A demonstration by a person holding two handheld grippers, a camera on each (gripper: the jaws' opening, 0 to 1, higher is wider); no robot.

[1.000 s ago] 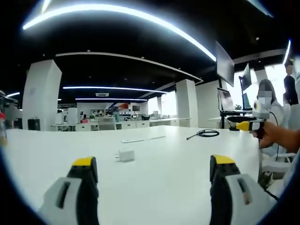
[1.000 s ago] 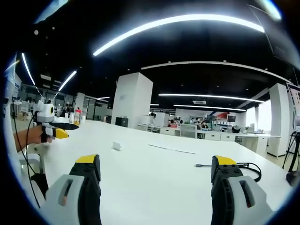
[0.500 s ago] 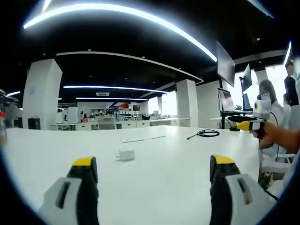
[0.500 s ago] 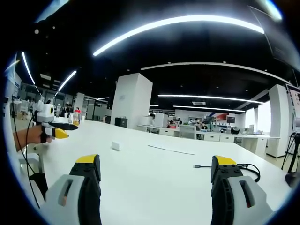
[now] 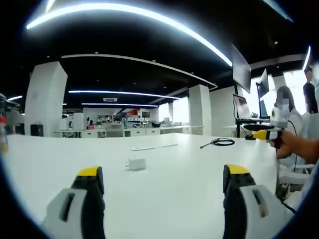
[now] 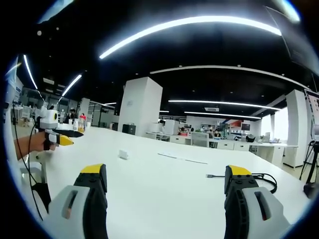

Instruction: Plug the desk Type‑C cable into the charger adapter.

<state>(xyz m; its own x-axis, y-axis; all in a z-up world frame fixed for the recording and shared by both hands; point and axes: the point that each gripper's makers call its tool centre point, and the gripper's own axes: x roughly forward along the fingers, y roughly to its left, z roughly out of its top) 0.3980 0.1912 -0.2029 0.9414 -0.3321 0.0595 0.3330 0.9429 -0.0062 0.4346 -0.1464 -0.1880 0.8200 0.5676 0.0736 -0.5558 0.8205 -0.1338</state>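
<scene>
Left tool [image 5: 162,174]: jaws spread wide, yellow-tipped, nothing between them, raised above the near edge of the white counter [image 5: 189,199]. It also shows at the left edge of the right gripper view [image 6: 64,140], held in a person's hand [image 6: 31,144] with a dark cord hanging below.

Right tool [image 6: 167,174]: jaws spread wide, holding nothing, over the counter's near part [image 6: 164,209]. It also shows at the right edge of the left gripper view [image 5: 259,134], held in a hand [image 5: 294,145].

Charger adapter [image 5: 136,164]: small white block lying on the counter, ahead of the left tool and slightly nearer its left jaw, apart from both jaws. In the right gripper view it lies farther off, left of centre [image 6: 123,155].

Thin flat white strip [image 5: 153,147]: lies on the counter beyond the adapter, well apart from it.

Type-C cable [image 5: 218,142]: black, coiled on the far right part of the counter, one free end trailing toward the strip. In the right gripper view its plug end [image 6: 213,176] lies just left of the right jaw, the coil partly hidden behind that jaw.

Change against the earlier frames: the adapter and cable sit a touch further right in the left gripper view, a small camera shift; the right gripper view is nearly unchanged, and both tools stay spread.
</scene>
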